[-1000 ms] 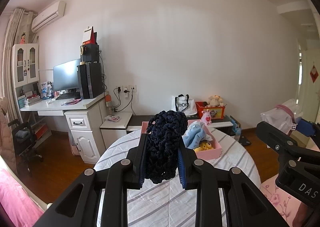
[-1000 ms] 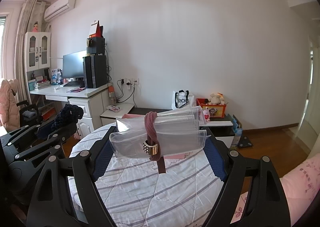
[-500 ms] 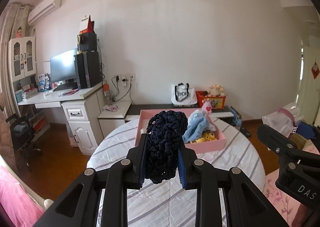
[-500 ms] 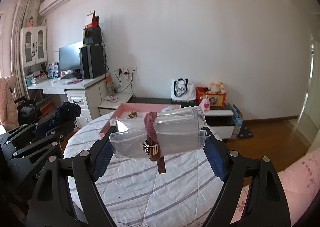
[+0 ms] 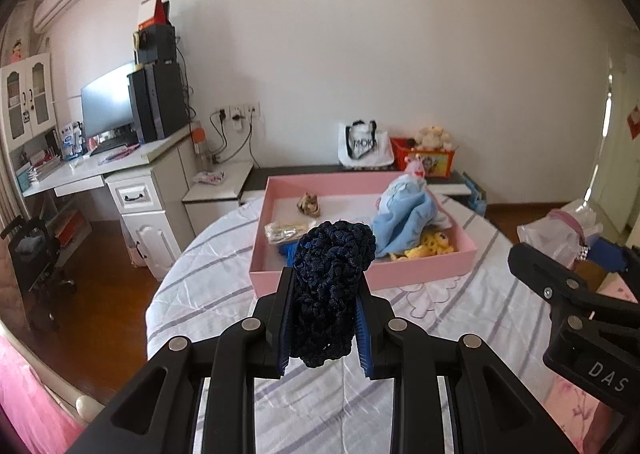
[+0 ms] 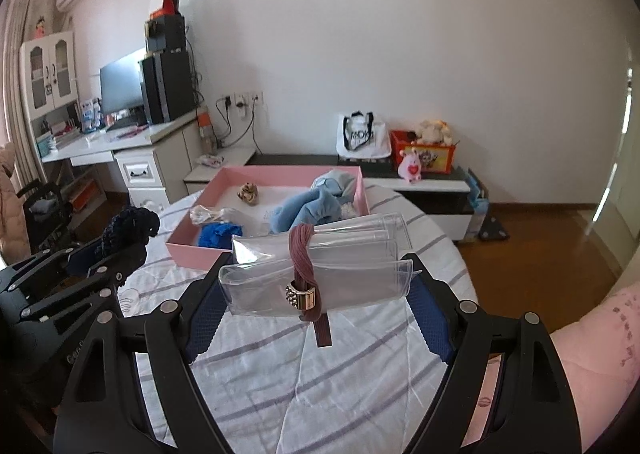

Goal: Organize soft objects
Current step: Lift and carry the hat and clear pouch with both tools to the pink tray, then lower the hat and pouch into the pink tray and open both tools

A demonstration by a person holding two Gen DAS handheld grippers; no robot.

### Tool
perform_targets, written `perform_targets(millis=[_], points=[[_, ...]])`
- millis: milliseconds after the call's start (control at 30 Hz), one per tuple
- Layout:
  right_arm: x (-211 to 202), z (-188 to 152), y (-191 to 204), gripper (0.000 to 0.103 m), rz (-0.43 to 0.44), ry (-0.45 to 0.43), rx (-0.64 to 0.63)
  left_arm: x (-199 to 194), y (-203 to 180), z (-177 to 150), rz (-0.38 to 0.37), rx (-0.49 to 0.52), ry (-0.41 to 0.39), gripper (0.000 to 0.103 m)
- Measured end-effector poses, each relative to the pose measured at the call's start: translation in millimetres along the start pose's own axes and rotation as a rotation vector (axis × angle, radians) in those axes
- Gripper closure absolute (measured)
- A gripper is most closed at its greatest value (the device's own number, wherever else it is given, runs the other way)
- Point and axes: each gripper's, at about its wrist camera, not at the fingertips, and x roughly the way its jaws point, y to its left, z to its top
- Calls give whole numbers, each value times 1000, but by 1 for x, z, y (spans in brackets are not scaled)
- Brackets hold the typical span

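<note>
The left gripper points forward and somewhat down over the round table with its striped cloth, its 2 jaws clamped tight on a dark navy knitted bundle that bulges out above the blue pads. Seen from the right wrist camera, this gripper sits at 9 o'clock, low over the table's left edge, the navy bundle sticking up from it.

The right gripper also tilts forward and down, its jaws standing wide but pressed against both ends of a clear plastic pouch, which is rolled or folded (hard to say which) and bound around its middle by a mauve hair tie with a studded metal clasp. In the left wrist view the pouch shows at 3 o'clock.

At 12 o'clock from both grippers, on the far half of the table, lies an open pink box. Inside it are a light blue plush toy, a yellow plush toy, a blue cloth item, a small brown scrunchie and a crinkled clear packet. A pink floral sleeve shows at 4 o'clock in the right wrist view.
</note>
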Motion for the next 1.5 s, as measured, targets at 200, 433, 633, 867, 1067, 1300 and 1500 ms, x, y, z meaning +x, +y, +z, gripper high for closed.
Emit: perform_targets(millis=[200, 433, 633, 867, 1067, 1300, 1500], points=[[42, 11, 3, 23, 9, 52, 6, 57, 3, 30, -7, 6, 74, 80], [82, 33, 10, 23, 29, 91, 1, 115, 9, 75, 3, 8, 105, 80], [121, 58, 21, 23, 38, 113, -24, 174, 12, 119, 20, 29, 109, 80], [167, 76, 31, 23, 39, 167, -67, 239, 14, 141, 27, 74, 127, 80], [193, 84, 30, 23, 45, 196, -67, 300, 26, 160, -25, 59, 175, 77], [204, 84, 20, 18, 56, 201, -35, 353, 49, 180, -85, 36, 212, 24], [199, 86, 15, 0, -1, 170, -40, 371, 67, 183, -66, 13, 204, 4]])
